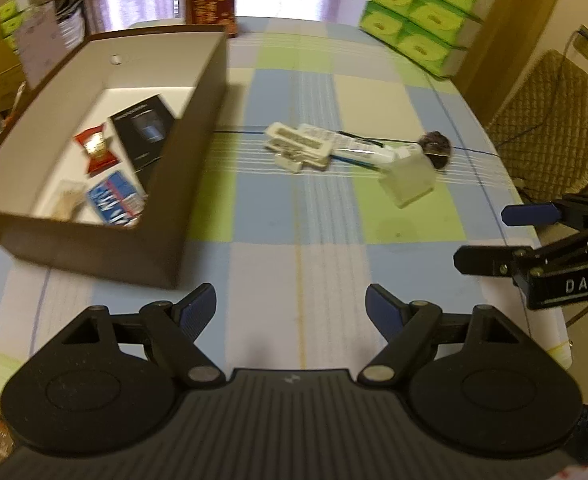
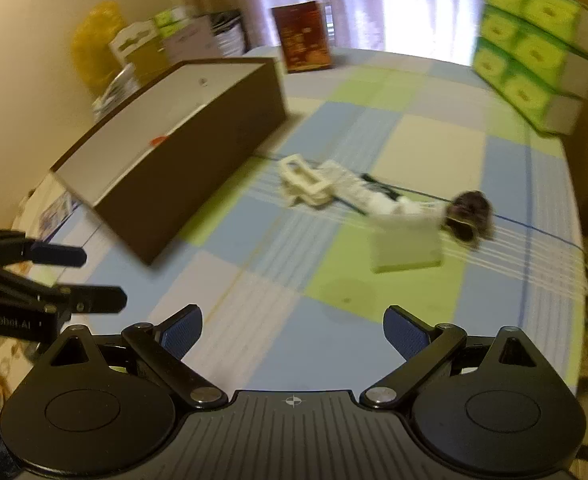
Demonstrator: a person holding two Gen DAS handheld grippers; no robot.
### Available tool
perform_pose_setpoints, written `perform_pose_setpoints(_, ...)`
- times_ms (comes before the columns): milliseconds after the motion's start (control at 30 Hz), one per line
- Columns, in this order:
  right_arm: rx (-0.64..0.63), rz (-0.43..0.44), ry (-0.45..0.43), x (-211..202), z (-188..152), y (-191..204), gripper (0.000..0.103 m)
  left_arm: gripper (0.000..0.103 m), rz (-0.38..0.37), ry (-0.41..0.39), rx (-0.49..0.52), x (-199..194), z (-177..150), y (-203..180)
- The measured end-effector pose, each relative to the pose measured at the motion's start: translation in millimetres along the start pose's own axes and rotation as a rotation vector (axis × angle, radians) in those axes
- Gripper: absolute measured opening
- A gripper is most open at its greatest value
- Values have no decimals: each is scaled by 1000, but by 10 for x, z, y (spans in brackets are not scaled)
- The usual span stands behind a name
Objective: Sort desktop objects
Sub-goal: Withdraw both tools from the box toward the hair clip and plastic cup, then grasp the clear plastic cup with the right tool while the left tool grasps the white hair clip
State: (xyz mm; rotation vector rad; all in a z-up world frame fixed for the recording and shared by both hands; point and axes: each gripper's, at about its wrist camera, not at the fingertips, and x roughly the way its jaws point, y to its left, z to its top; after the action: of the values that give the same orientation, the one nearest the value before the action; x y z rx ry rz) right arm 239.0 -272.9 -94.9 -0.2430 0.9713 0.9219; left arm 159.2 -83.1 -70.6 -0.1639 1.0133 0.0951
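Here, at far left, the brown box (image 1: 142, 248) sits on the checked tablecloth (image 1: 294, 240), holding a black booklet (image 1: 144, 130), a red packet (image 1: 96, 150) and a blue packet (image 1: 114, 198). Right of it, on the cloth, lie a white clip (image 1: 297, 146), a white tube (image 1: 357, 152), a pale square box (image 1: 407, 178) and a dark fuzzy ball (image 1: 435, 146), bunched together. My left gripper (image 1: 292, 312) hangs wide open, empty; my right gripper (image 2: 292, 332) likewise.
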Motion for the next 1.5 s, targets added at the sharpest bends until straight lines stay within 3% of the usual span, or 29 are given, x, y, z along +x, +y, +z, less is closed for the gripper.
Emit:
perform_pose_setpoints(300,86,-58,-13,-4,-16,-343,95,78,-43,-19,45,330,247,-181)
perform_pose_setpoints(600,100,-99,-37,249,64,-645,94,78,-48,-57,163,767,601,-231)
perform_pose_setpoints(800,61,-82,-48,532,210,-730,94,78,-57,-38,252,1132,916,-204)
perform_pose_setpoints(1167,18,-93,-16,1098,416,-776,93,78,-45,23,282,1568,1219,-96)
perform_pose_setpoints(1333,11,-105,7,1275,406,-820,81,78,-43,50,296,1700,1288,-68)
perform_pose_setpoints(1367,8,-109,8,1289,395,-820,72,78,-42,55,298,1727,1303,-62)
perform_pose_setpoints(1500,-12,-118,14,1260,335,-821,69,78,-43,71,310,1829,1368,-49)
